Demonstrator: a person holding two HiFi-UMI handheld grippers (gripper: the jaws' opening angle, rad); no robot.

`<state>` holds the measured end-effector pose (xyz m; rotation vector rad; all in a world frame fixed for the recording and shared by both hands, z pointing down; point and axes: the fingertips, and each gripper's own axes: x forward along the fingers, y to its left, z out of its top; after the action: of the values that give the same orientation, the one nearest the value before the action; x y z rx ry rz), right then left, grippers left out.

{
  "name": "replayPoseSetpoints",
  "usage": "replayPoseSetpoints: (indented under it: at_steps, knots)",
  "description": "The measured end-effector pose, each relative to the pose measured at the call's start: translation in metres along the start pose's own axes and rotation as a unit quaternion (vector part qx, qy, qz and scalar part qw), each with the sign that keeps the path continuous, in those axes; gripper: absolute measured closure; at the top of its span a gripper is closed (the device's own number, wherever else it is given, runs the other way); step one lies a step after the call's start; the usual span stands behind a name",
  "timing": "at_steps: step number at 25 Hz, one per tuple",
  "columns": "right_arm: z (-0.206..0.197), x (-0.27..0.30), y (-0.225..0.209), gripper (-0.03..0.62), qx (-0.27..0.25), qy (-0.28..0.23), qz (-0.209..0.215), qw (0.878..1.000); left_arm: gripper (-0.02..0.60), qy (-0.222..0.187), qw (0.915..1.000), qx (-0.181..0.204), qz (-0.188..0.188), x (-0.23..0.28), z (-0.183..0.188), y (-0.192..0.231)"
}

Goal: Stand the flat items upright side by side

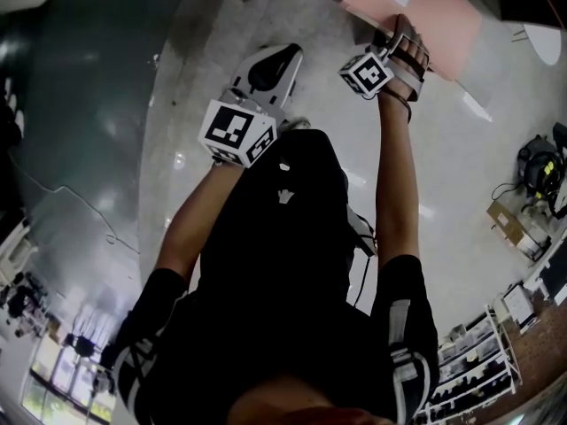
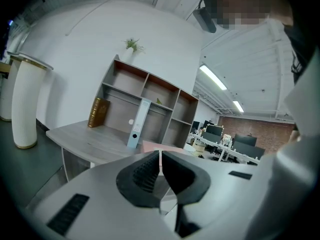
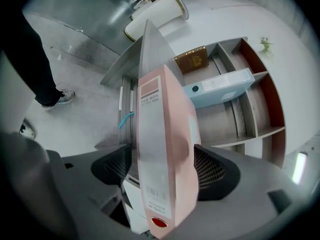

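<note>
Picking up the pink box [image 3: 165, 134], which lies flat at the surface's [image 2: 85, 139] near edge, appears to be the step in hand. The right hand-held gripper [image 3: 167, 170] stands spread wide astride the box's near end, apparently not yet clamped. Next move: close, lift, and stand it beside the upright blue binder [image 3: 220, 86]. Left hand-held gripper [image 2: 160, 169]: clenched, empty.

White wall [image 2: 85, 44], grey shelves [image 2: 127, 79] (brick wall [image 2: 260, 126] beyond), glossy floor [image 1: 461, 175]
</note>
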<state>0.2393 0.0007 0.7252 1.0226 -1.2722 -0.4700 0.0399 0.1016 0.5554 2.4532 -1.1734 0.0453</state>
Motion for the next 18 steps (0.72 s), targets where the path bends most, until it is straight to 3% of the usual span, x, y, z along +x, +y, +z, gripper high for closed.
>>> replayPoseSetpoints:
  at_steps: [7,13,18]
  knots:
    - [-0.011,0.008,-0.011,0.221,0.004,0.022,-0.015,1.000,0.548,-0.003,0.9999,-0.006,0.009,-0.001,0.002,0.002]
    - [-0.017,-0.003,-0.008,0.237,0.006,0.022,0.015,1.000,0.548,-0.003,0.9999,-0.013,0.007,-0.003,0.011,-0.001]
    - [-0.012,-0.031,-0.008,0.244,0.012,-0.012,0.050,0.999,0.548,-0.003,0.9998,-0.016,0.008,-0.015,0.026,-0.010]
